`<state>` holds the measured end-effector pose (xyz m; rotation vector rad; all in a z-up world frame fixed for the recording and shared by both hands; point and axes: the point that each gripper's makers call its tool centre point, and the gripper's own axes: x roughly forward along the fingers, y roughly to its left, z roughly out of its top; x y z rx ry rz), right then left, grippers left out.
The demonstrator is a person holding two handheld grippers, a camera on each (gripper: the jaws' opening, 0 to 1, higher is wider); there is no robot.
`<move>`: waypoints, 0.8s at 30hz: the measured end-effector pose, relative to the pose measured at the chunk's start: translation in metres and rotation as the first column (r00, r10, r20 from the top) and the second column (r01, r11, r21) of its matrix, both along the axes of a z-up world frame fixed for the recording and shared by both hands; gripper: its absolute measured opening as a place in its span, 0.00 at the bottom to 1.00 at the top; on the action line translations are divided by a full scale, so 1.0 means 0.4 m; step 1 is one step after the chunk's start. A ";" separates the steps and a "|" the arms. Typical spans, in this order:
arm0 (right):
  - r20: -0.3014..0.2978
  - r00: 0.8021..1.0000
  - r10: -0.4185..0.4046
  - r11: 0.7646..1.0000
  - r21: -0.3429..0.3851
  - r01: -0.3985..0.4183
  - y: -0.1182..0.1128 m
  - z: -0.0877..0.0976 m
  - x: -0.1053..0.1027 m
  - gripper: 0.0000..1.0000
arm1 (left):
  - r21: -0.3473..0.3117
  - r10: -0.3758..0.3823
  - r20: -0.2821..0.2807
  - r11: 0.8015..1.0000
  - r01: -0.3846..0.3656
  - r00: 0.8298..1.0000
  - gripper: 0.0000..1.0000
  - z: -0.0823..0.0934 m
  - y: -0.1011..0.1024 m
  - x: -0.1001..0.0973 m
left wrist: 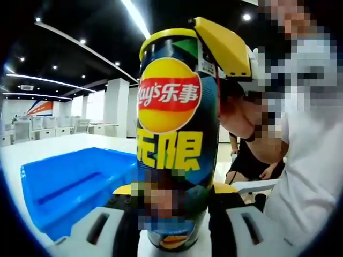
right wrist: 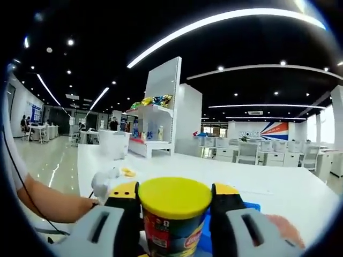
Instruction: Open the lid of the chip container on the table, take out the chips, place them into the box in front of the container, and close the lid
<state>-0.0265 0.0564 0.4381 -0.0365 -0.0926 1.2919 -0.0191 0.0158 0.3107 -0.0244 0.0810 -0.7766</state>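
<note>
white open-plan room, ceiling strip lights glowing, shelving unit [right wrist: 155,115] with snack bags sitting at 11 o'clock in the right gripper view. white desk [right wrist: 278,190] carrying everything. left gripper [left wrist: 172,214] clamping the lower body of the chip container [left wrist: 171,134], jaws pressing both sides, can standing upright dead centre in the left gripper view. right gripper [right wrist: 172,214] closing narrow around the container's top, jaws touching the yellow lid [right wrist: 174,197], lid sitting on the can. that right gripper's yellow jaw [left wrist: 225,48] showing at 1 o'clock in the left gripper view, against the can's rim. blue box [left wrist: 75,184] lying open on the desk at 9 o'clock, just beside the can. person's forearm [right wrist: 53,203] reaching in at 8 o'clock in the right gripper view.
</note>
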 end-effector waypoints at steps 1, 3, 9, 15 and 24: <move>-0.010 1.000 0.000 1.000 -0.001 0.000 -0.001 0.000 0.001 0.48 | 0.001 0.000 0.001 1.000 0.000 1.000 0.50 0.000 0.000 0.000; -0.018 1.000 -0.001 1.000 0.002 0.001 -0.002 -0.001 0.001 0.47 | 0.003 0.001 0.001 1.000 -0.001 1.000 0.50 -0.001 -0.001 0.001; -0.040 0.999 0.002 1.000 -0.006 -0.002 -0.005 -0.003 -0.003 0.46 | 0.021 0.002 0.008 1.000 -0.003 1.000 0.49 -0.002 -0.004 0.000; -0.083 0.996 0.012 1.000 -0.010 -0.013 -0.003 -0.001 -0.006 0.44 | 0.022 0.012 0.011 1.000 -0.012 1.000 0.49 -0.002 -0.003 -0.001; -0.120 0.993 0.021 1.000 0.002 -0.021 -0.001 0.003 -0.003 0.44 | 0.025 0.019 0.011 1.000 -0.019 1.000 0.49 -0.002 -0.001 0.002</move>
